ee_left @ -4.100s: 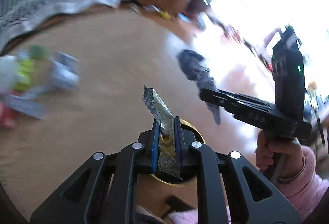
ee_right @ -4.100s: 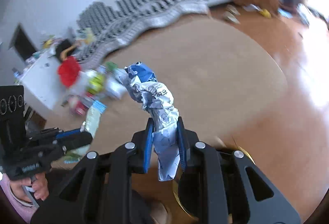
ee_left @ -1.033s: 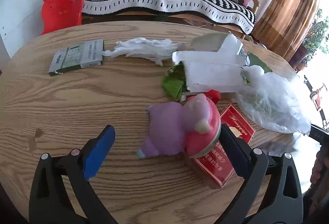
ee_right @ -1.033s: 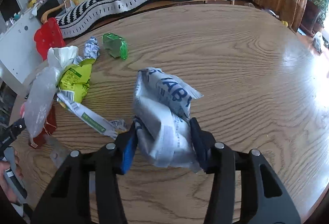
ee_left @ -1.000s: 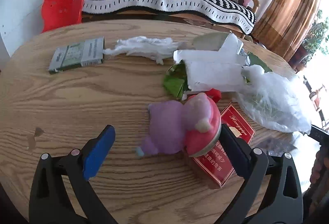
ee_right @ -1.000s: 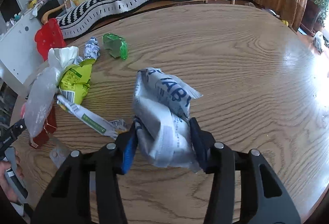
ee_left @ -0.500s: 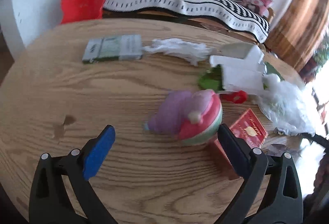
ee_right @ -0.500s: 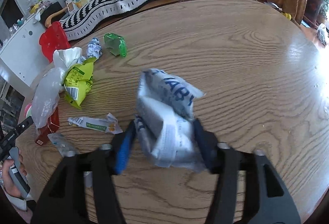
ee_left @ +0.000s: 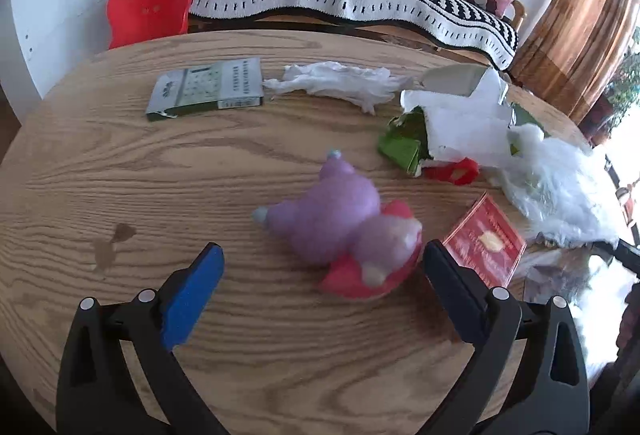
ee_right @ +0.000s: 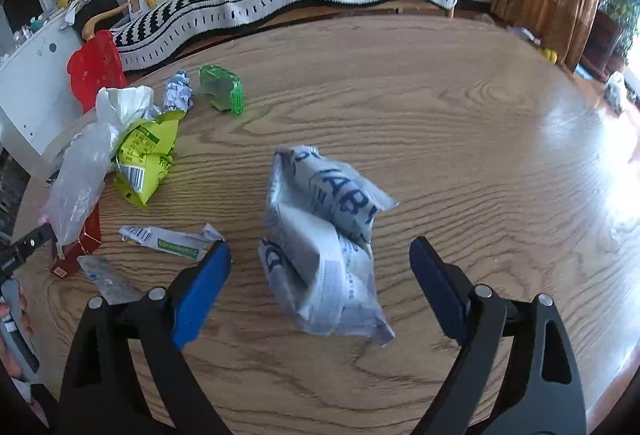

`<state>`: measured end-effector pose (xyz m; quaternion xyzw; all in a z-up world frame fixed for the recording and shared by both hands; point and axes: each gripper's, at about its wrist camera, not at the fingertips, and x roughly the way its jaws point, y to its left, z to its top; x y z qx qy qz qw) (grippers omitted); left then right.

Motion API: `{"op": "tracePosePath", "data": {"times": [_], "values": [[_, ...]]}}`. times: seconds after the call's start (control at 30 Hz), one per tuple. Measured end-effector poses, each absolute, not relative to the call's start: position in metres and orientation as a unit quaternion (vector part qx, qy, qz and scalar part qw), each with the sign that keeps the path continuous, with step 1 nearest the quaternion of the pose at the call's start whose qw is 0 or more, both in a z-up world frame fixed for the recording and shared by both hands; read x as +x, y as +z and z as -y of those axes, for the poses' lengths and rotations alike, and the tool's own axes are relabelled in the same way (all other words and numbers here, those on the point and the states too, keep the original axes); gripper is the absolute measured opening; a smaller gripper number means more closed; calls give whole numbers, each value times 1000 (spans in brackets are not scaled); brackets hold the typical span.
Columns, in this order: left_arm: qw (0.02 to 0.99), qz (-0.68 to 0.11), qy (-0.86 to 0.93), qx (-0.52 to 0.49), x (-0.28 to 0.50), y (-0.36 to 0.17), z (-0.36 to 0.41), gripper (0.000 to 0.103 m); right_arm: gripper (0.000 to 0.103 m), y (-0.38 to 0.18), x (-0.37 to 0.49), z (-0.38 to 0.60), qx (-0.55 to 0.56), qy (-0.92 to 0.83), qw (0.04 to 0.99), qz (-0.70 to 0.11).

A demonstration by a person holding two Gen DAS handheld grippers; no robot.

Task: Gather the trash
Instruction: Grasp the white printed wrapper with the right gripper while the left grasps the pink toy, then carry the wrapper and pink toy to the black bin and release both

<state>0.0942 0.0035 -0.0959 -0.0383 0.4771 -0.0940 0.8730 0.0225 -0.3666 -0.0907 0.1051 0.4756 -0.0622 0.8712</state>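
Observation:
My right gripper (ee_right: 318, 285) hangs over the wooden table (ee_right: 480, 115), its jaws opening. A crumpled white and blue wrapper (ee_right: 324, 247) lies on the table between them, and neither blue pad touches it. My left gripper (ee_left: 322, 285) is open wide. A purple and pink plush toy (ee_left: 344, 231) lies between its fingers, close to the right finger, and is not held. A red packet (ee_left: 484, 243) lies just right of the toy.
A green box (ee_left: 208, 87), white tissue (ee_left: 340, 83), torn paper with a green wrapper (ee_left: 452, 119) and a clear plastic bag (ee_left: 560, 183) lie beyond the toy. A yellow-green bag (ee_right: 146, 151), a strip wrapper (ee_right: 172, 237) and a green plastic piece (ee_right: 222, 87) lie left of the wrapper.
The right jaws have spread apart and let go of the white and blue wrapper, which now rests on the table. The plush toy has turned over between the left jaws, which stay wide.

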Motion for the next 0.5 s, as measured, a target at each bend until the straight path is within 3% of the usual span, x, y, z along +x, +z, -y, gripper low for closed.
{"op": "tracePosePath", "data": {"times": [0.2, 0.27, 0.3, 0.4, 0.5], "values": [[873, -474, -97, -56, 103, -99, -2, 97, 83, -96, 27, 363, 76, -66, 871, -480], [876, -474, -87, -27, 105, -101, 2, 97, 60, -100, 29, 363, 80, -59, 868, -487], [876, -474, -86, -13, 106, -102, 5, 96, 56, -101, 30, 363, 85, -54, 865, -491], [880, -463, -103, 11, 105, -97, 12, 66, 51, -98, 28, 362, 81, -53, 870, -483], [883, -459, -100, 6, 101, -93, 10, 59, 49, -92, 24, 365, 88, -56, 877, -468]]}}
